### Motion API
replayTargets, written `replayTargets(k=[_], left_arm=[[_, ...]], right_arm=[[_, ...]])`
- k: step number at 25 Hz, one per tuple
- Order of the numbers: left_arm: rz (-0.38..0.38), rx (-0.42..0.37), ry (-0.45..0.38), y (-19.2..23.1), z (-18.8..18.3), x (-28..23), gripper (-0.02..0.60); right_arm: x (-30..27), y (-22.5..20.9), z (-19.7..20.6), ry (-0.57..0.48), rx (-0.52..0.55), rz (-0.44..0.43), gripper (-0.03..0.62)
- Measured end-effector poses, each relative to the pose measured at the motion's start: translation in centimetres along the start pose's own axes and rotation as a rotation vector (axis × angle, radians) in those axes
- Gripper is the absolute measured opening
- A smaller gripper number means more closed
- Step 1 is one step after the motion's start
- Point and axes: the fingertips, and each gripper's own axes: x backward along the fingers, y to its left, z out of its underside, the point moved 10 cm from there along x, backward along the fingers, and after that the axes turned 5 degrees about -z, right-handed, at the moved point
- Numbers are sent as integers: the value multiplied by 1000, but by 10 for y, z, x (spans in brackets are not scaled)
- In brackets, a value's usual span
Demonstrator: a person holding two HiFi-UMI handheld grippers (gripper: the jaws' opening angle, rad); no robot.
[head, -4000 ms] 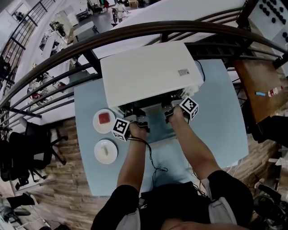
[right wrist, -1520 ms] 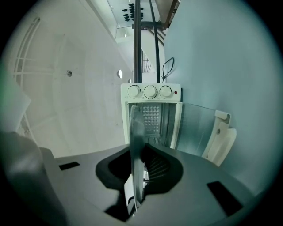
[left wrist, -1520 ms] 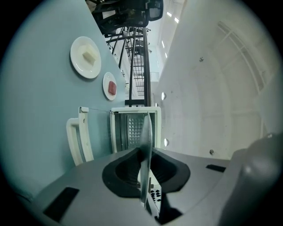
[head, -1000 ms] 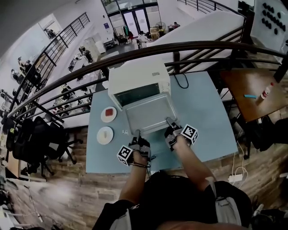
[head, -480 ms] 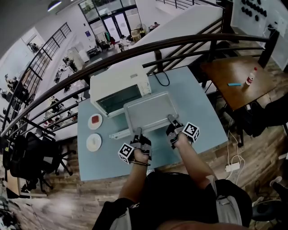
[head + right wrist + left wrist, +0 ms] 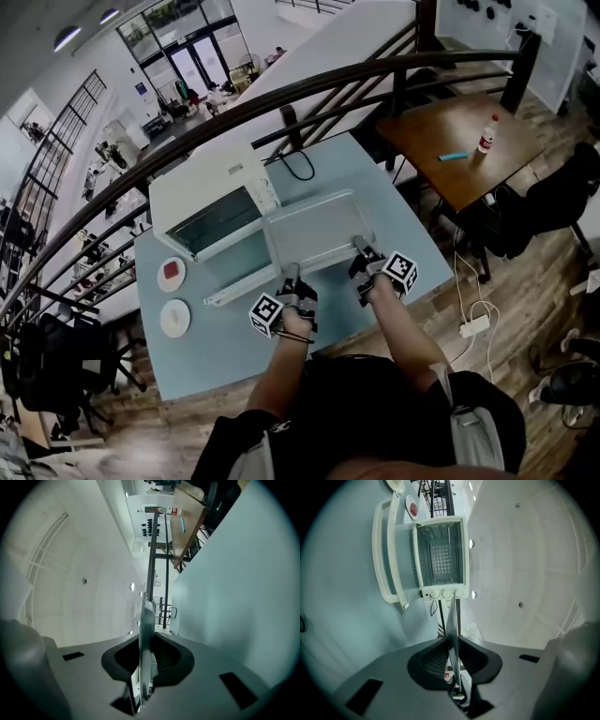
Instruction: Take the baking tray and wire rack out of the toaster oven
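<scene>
A flat metal baking tray [image 6: 319,230] hangs level over the pale blue table [image 6: 234,347], just right of the white toaster oven [image 6: 211,202]. The oven's door [image 6: 239,286] lies open. My left gripper [image 6: 292,275] is shut on the tray's near rim [image 6: 452,620]; its jaws have just been opening slightly, with the rim still between the pads. My right gripper [image 6: 360,248] is shut on the same rim [image 6: 145,616] further right. A grid pattern [image 6: 440,559] shows inside the oven [image 6: 440,585]; I cannot tell whether it is the wire rack.
Two small plates [image 6: 172,273] [image 6: 174,317] sit left of the oven door, one with a red piece on it. A black cable [image 6: 300,169] lies behind the oven. A railing [image 6: 309,89] runs behind the table. A brown table [image 6: 459,131] with a bottle [image 6: 486,134] stands at right.
Both grippers have carried the tray out of the oven and to the right, clear of the oven's mouth. The view has swung with them.
</scene>
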Motion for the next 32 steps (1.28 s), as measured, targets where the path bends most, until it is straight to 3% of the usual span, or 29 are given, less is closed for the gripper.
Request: replayTargets(k=[13, 28, 32], left_arm=[[-121, -19, 171, 33, 58, -38, 83], [-263, -8, 179, 71, 67, -33, 94], [-322, -14, 182, 78, 67, -32, 98]], right_arm=[[48, -41, -52, -119, -6, 153, 58], [56, -76, -50, -43, 9, 316, 60], [54, -83, -49, -7, 22, 404, 60]])
